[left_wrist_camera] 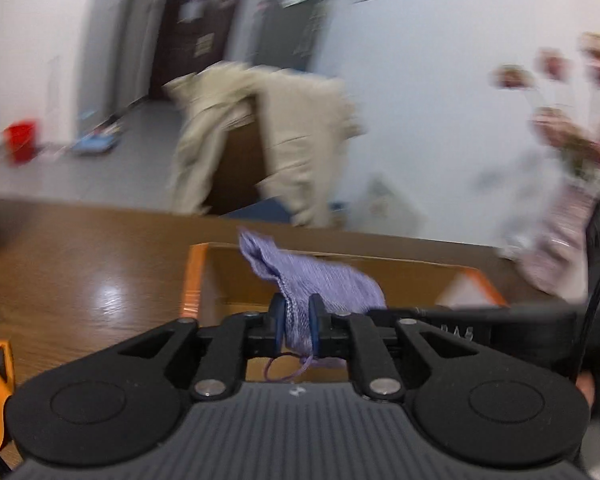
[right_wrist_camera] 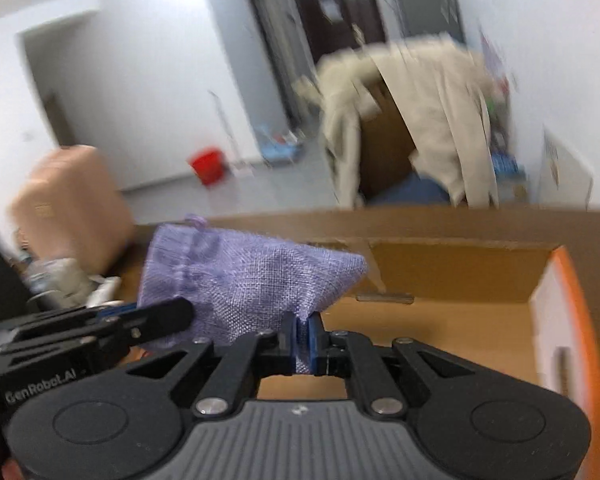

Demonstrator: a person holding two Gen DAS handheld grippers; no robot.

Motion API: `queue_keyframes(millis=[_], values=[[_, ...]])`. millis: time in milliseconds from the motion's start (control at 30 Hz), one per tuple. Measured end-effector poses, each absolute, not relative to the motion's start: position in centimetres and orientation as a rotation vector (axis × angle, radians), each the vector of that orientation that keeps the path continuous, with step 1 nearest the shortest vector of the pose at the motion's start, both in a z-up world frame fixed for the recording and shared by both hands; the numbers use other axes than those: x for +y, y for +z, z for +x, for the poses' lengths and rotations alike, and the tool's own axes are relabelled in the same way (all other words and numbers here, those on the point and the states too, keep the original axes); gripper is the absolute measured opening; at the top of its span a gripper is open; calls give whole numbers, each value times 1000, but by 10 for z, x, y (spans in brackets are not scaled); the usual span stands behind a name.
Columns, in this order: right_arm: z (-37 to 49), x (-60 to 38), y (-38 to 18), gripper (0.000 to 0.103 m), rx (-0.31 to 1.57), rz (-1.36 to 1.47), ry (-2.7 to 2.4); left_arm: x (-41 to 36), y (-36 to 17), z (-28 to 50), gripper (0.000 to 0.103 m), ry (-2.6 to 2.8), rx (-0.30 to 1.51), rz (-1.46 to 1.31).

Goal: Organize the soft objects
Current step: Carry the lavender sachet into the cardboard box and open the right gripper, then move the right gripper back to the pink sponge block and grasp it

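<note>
A lilac woven drawstring pouch point(left_wrist_camera: 320, 276) hangs between both grippers over an open cardboard box point(left_wrist_camera: 204, 272) with orange edges. My left gripper point(left_wrist_camera: 297, 322) is shut on one end of the pouch, its drawstring dangling below. My right gripper point(right_wrist_camera: 300, 334) is shut on the opposite corner of the pouch point(right_wrist_camera: 244, 280). In the right wrist view the left gripper's black body point(right_wrist_camera: 84, 332) shows at the left, and the box point(right_wrist_camera: 460, 272) lies open beneath with a bare brown floor.
The box stands on a brown wooden table point(left_wrist_camera: 80, 272). A beige coat point(left_wrist_camera: 284, 136) hangs over a chair beyond the table. A vase of flowers point(left_wrist_camera: 568, 216) stands at the right. A pink suitcase point(right_wrist_camera: 72, 208) and a red bucket point(right_wrist_camera: 208, 166) stand on the floor behind.
</note>
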State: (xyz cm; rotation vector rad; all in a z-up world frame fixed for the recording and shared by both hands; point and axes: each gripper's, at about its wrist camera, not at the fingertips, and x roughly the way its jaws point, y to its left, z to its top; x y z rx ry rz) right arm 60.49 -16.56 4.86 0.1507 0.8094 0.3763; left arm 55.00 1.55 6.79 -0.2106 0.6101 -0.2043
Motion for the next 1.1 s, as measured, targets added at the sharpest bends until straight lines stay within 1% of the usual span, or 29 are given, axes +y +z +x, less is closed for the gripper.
queue_keyframes(millis=[33, 67, 133, 167, 200, 233, 300, 367, 500, 533, 567, 600, 633, 767, 833, 900, 1000, 1033, 1100], values=[[619, -157, 37, 6, 836, 118, 349, 20, 65, 557, 25, -196, 620, -220], [629, -151, 27, 6, 856, 93, 305, 24, 63, 559, 27, -197, 627, -224], [641, -145, 14, 15, 923, 110, 283, 33, 65, 552, 30, -212, 600, -218], [643, -146, 15, 16, 932, 151, 295, 37, 67, 548, 32, -217, 586, -210], [638, -147, 16, 20, 923, 149, 330, 40, 69, 541, 37, -220, 576, -201], [634, -146, 18, 29, 924, 112, 360, 42, 73, 537, 38, -212, 569, -191], [625, -145, 27, 34, 899, 66, 351, 42, 82, 529, 39, -194, 560, -176], [612, -152, 45, 35, 864, 83, 334, 43, 97, 519, 42, -189, 549, -168], [587, -182, 90, 49, 797, 131, 325, 36, 136, 488, 57, -188, 490, -139], [573, -189, 104, 55, 769, 111, 325, 33, 143, 479, 63, -190, 475, -130], [561, -195, 114, 58, 746, 89, 325, 30, 153, 465, 67, -192, 458, -116], [552, -207, 122, 65, 729, 70, 325, 26, 161, 453, 73, -192, 442, -103], [537, -214, 133, 69, 709, 46, 323, 21, 168, 441, 76, -192, 427, -83], [489, -238, 157, 72, 662, -1, 345, 9, 190, 383, 82, -189, 352, -12], [455, -249, 167, 81, 624, -13, 352, 11, 197, 342, 91, -187, 294, -1], [420, -260, 173, 85, 574, -19, 361, 15, 199, 298, 99, -202, 240, -10], [365, -273, 176, 88, 488, -32, 378, 21, 191, 241, 102, -220, 195, -12], [345, -278, 175, 91, 456, -26, 374, 22, 186, 223, 103, -209, 183, -8], [313, -286, 172, 92, 402, -5, 387, 25, 176, 193, 103, -166, 155, 4]])
